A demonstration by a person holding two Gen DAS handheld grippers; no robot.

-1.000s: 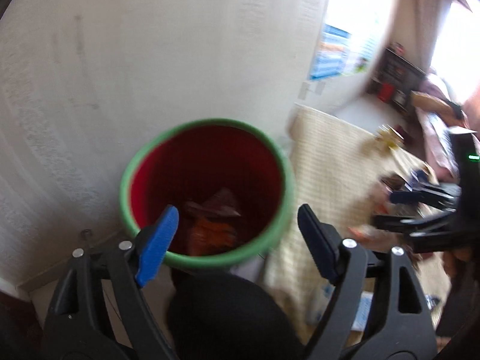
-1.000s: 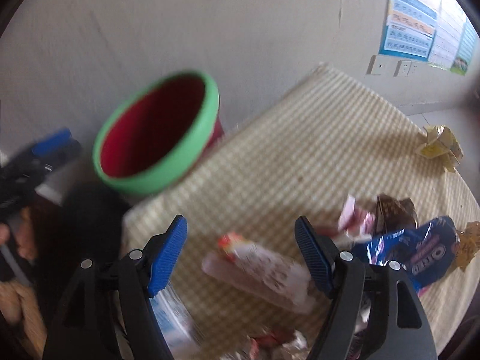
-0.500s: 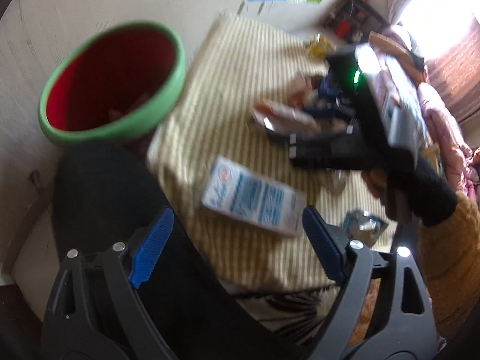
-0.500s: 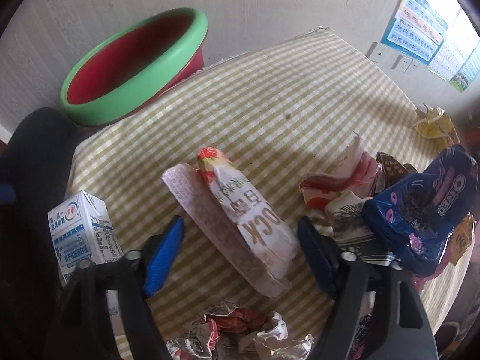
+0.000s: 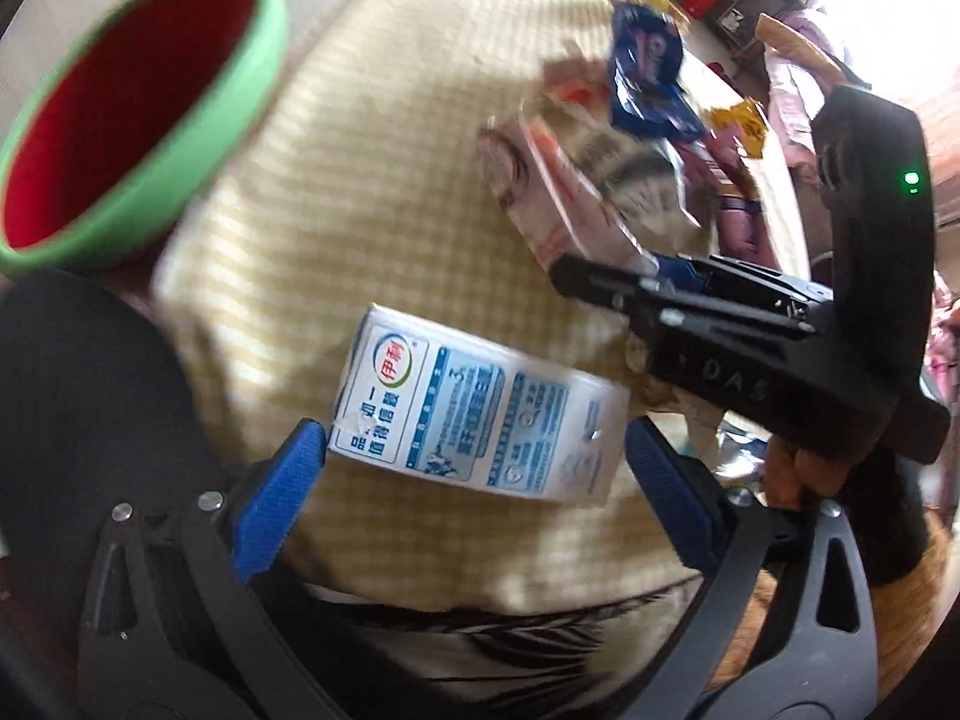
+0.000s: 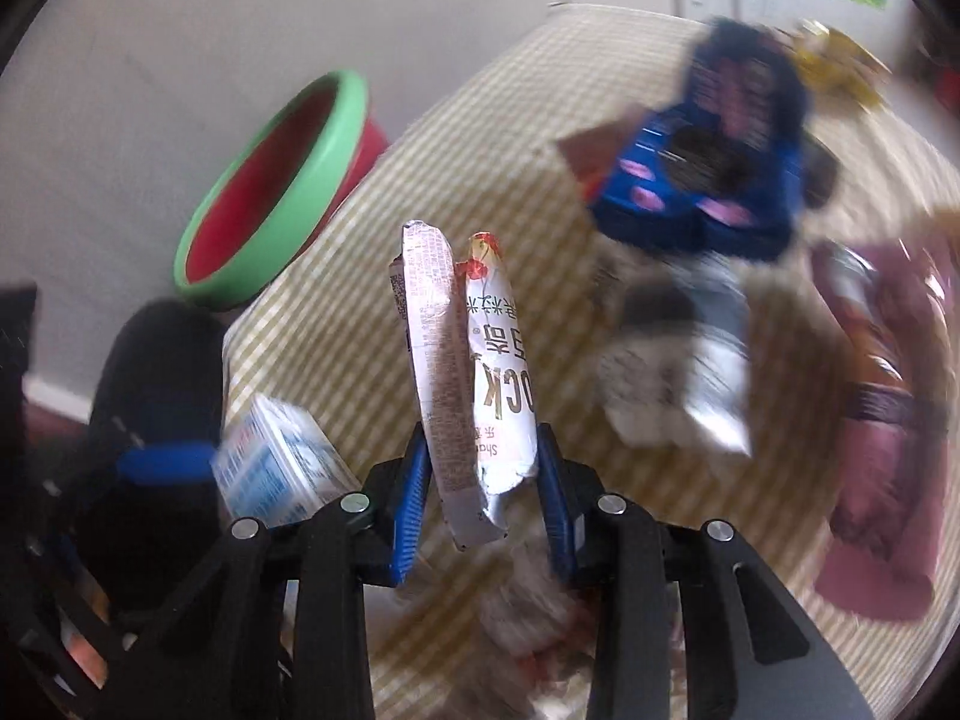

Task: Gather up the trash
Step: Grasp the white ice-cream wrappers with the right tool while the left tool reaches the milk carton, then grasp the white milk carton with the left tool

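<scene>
A white and blue milk carton point(image 5: 474, 414) lies on its side on the yellow checked tablecloth point(image 5: 372, 180). My left gripper point(image 5: 474, 456) hangs over the carton. Its jaws are opening wide, with the carton between the blue pads. A long white and pink snack wrapper point(image 6: 480, 372) is folded upright between the pads of my right gripper point(image 6: 483, 480), whose jaws are closing on it. In the left wrist view the right gripper point(image 5: 576, 282) reaches onto that wrapper. The red bin with a green rim point(image 5: 180, 138) stands off the table's far left corner, and its rim point(image 6: 324, 162) also shows from the right wrist.
A blue Oreo packet point(image 6: 708, 180), a yellow wrapper point(image 6: 840, 60), a crumpled grey-white wrapper point(image 6: 678, 372) and a purple wrapper point(image 6: 888, 420) lie on the cloth. More crumpled trash lies under the right gripper. A black rounded chair back point(image 5: 78, 420) stands beside the table's near left edge, below the bin.
The left view swung from the bin down to the milk carton, and its jaws widened. The right gripper dropped onto the long wrapper and narrowed, and the wrapper folded up between the pads.
</scene>
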